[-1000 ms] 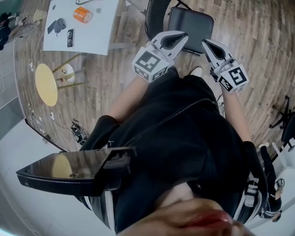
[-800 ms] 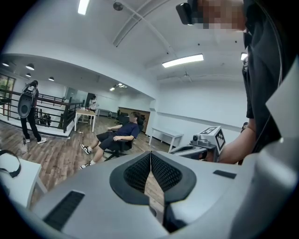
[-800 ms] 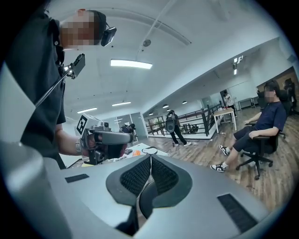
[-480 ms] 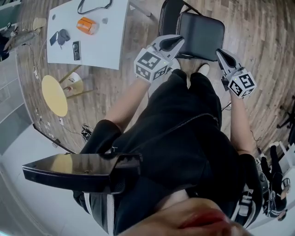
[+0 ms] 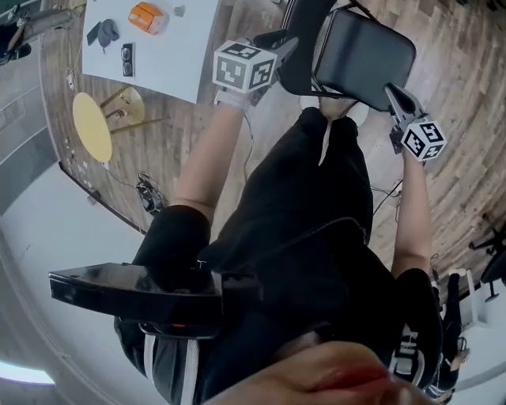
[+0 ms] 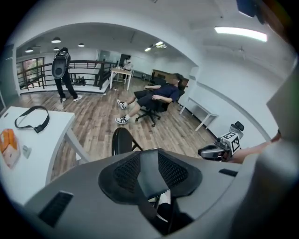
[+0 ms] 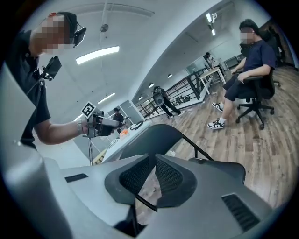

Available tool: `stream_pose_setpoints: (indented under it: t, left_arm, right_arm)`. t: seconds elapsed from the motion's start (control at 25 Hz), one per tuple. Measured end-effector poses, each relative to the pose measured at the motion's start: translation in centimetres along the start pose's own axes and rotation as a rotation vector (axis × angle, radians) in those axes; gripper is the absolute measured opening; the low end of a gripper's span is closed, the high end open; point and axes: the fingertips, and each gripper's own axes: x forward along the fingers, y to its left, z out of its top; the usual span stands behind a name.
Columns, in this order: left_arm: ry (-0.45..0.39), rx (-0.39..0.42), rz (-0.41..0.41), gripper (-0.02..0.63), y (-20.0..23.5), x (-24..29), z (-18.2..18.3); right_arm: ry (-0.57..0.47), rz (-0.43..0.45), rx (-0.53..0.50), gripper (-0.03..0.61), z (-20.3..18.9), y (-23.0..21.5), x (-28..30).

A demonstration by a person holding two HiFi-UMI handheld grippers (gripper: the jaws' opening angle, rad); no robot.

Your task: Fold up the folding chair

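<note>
In the head view, the top edge cuts off the backrest of the folding chair and the far part of the white worktop. The chair's legs are hidden under its seat and behind the person's legs. The small dark things beside the orange object are too small to name.
</note>
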Motion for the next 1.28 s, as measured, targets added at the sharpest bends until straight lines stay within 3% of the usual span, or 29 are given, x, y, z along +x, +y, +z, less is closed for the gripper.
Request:
stream_pose_setpoints:
  t: [0.16,0.36,0.56,0.76,0.88,1.04,1.28]
  left_arm:
    - [0.108,-0.076,0.045,0.181,4.1,3.6,-2.1]
    - [0.176,-0.153,0.085,0.226,8.4,7.0,-4.6]
    - [0.236,-0.185,0.066,0.227,9.4,9.2,-6.8]
    - [0.276,-0.185,0.086,0.225,10.1,10.8,-7.4]
    - [0.311,-0.182,0.083,0.225,9.7,11.4,-8.1]
    - [0.345,-0.181,0.076,0.214,9.1,12.2,-8.9]
    - [0.372,-0.166,0.026,0.118,8.5,12.5,-8.9]
  right_arm:
    - [0.079,-0.009,0.110,0.086,-5.7,-6.9,1.2]
    - [0.121,-0.069,0.249,0.154,-12.7,-16.0,1.8]
    - [0.096,-0.141,0.422,0.215,-18.9,-22.7,0.8]
    - [0.020,-0.124,0.547,0.246,-21.7,-27.8,1.6]
    - [0.070,-0.140,0.628,0.266,-24.7,-30.2,1.4]
    - [0.169,-0.088,0.664,0.287,-27.1,-32.6,2.0]
    - [0.240,-0.049,0.721,0.302,-29.0,-35.0,2.7]
